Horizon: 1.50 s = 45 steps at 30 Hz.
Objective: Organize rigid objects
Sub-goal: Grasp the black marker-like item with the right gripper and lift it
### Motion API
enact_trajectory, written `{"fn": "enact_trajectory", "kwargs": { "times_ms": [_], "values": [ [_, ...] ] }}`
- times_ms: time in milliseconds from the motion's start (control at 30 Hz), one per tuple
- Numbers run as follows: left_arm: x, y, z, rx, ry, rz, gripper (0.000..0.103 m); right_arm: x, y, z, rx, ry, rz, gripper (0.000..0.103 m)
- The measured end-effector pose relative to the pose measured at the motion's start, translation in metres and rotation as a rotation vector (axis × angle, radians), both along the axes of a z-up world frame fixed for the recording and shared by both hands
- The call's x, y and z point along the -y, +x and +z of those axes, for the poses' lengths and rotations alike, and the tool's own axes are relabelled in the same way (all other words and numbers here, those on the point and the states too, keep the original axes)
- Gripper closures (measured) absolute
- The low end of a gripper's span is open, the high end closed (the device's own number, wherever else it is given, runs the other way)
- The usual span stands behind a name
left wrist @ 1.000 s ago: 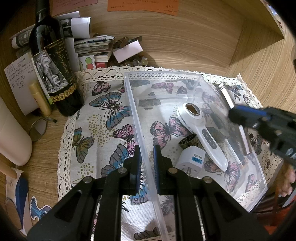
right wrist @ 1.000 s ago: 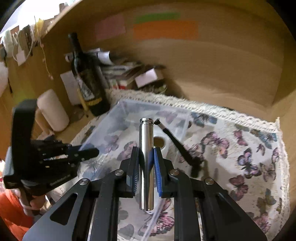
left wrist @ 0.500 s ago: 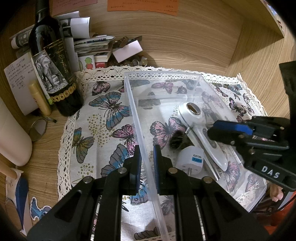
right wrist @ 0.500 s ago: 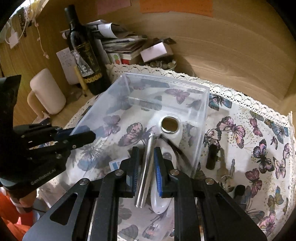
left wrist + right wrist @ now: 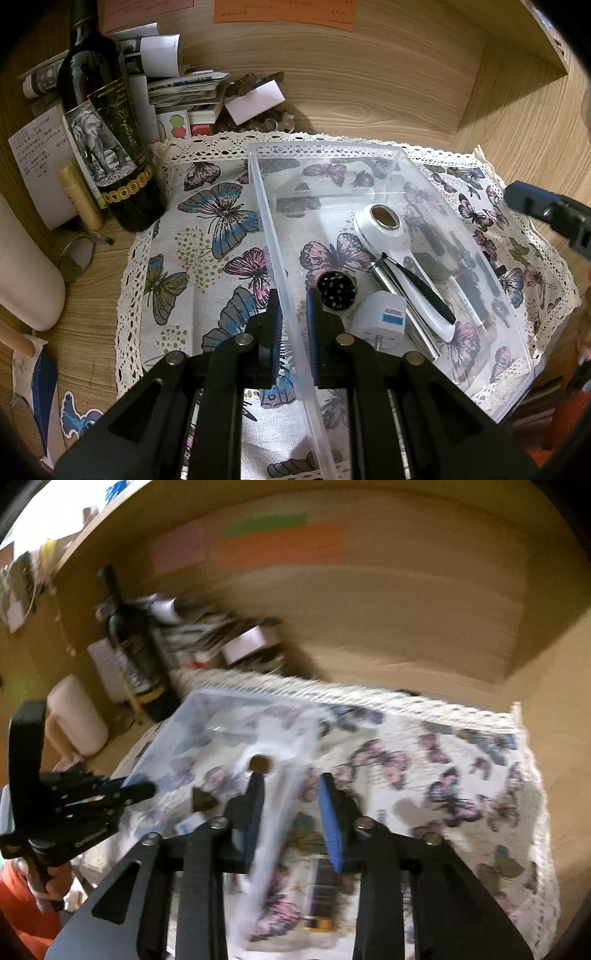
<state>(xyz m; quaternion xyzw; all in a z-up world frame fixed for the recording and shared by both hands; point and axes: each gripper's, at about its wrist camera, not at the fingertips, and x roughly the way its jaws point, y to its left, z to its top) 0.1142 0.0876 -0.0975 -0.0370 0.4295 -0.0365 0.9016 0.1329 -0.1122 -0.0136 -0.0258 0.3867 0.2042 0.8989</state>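
The left gripper (image 5: 294, 314) pinches the near left wall of the clear bin (image 5: 266, 221), fingers straddling it. Just right of those fingers, inside the bin, lies the metal tube (image 5: 402, 306). The right gripper (image 5: 291, 808) hovers above the bin's right edge, spread and empty.

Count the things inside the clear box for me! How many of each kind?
White handheld device: 1
Silver metal tube: 1
White plug adapter: 1
Round black-topped metal piece: 1
Total: 4, all inside the clear box.
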Motion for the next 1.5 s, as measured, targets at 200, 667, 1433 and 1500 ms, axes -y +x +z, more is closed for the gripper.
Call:
{"fn": "enact_trajectory", "kwargs": {
  "times_ms": [200,667,1433,1500],
  "values": [
    [0.001,0.000,0.000,0.001,-0.001,0.001,0.091,0.043,0.005,-0.005,-0.007,-0.011,-0.137,0.050],
    [0.002,-0.001,0.000,0.000,0.002,0.001,0.091,0.080,0.004,-0.081,-0.206,-0.072,-0.242,0.050],
    [0.001,-0.001,-0.001,0.000,-0.001,0.002,0.091,0.067,0.002,-0.063,-0.157,-0.052,-0.189,0.081],
    [0.001,-0.001,-0.001,0.000,-0.001,0.002,0.091,0.064,0.001,-0.054,-0.132,-0.048,-0.179,0.081]
  ]
}}
